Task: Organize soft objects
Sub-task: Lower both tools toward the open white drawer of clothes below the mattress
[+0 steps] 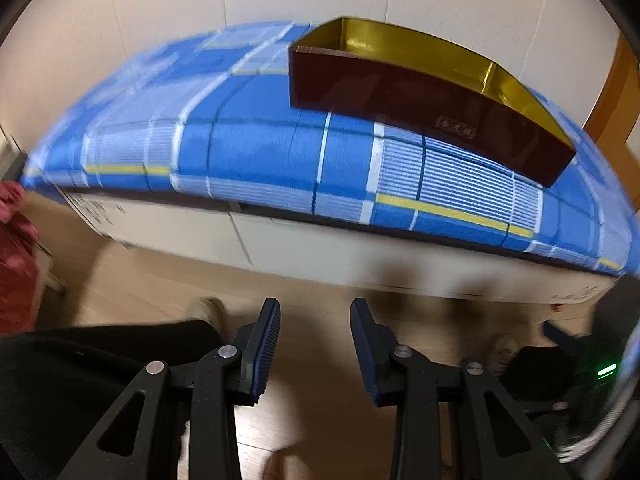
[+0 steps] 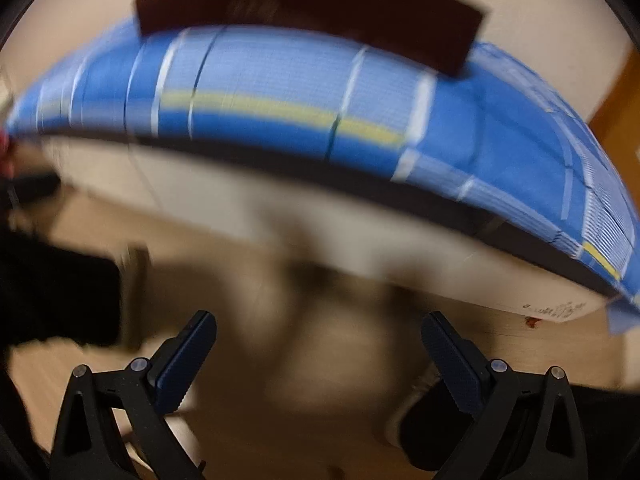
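You have one dark red box point(image 1: 420, 108) with a gold lining, one blue checked cloth point(image 1: 256, 136) under it, one red patterned soft thing point(image 1: 14, 248) at the left edge, and two tongs: left point(image 1: 314, 308), right point(image 2: 318, 320).

Warm, fairly dim indoor light fills both views, and the gold lining of the dark red box point(image 1: 404, 48) catches a bright sheen on its far inner wall while soft shadows smear over the pale floor point(image 1: 320, 320) below the table. Fisheye distortion bows the blue checked cloth point(image 1: 256, 136) into an arc and darkens the corners (a black rim rings each frame). The right wrist view is heavily motion-blurred, its floor a brown haze, the left only lightly so.
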A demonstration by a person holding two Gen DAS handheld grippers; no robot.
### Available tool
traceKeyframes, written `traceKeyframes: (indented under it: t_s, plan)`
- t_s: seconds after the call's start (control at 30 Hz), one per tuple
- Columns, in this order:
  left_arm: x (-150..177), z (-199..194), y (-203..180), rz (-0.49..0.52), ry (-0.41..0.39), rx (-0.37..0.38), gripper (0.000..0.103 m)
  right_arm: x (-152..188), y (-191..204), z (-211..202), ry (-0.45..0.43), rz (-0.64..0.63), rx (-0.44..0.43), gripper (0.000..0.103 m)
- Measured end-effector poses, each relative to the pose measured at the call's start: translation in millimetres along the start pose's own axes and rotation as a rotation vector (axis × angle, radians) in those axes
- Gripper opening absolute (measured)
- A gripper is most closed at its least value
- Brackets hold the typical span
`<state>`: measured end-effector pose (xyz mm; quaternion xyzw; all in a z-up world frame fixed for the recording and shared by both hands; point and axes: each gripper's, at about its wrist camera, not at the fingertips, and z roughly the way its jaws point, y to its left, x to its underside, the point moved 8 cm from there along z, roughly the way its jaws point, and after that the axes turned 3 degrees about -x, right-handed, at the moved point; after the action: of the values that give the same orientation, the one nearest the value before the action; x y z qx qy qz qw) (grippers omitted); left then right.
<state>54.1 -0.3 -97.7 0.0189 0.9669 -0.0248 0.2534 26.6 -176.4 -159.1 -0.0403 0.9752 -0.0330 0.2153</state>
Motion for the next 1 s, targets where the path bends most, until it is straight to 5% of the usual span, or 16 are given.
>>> traceKeyframes:
  t_s: [0.13,0.3,0.6,1.0]
  plan:
    - [9.1,14.6,11.1,-0.103,0.09,0.129,0.036,10.4,5.7,23.0,0.066,-0.128,0.055,0.103]
    - [26.5,39.3,21.4,-0.156,0.249,0.108,0.036,21.4,5.4,59.6,0.154,-0.294,0.147,0.103]
    - [31.1,45.2,16.5,-0.173,0.249,0.204,0.036,0.3,8.0,100.5,0.127,-0.623,0.254,0.103]
    - [37.9,62.6,9.7,-0.129,0.293,0.203,0.036,-23.8,-25.8,139.6,0.157,-0.74,0.343,0.103]
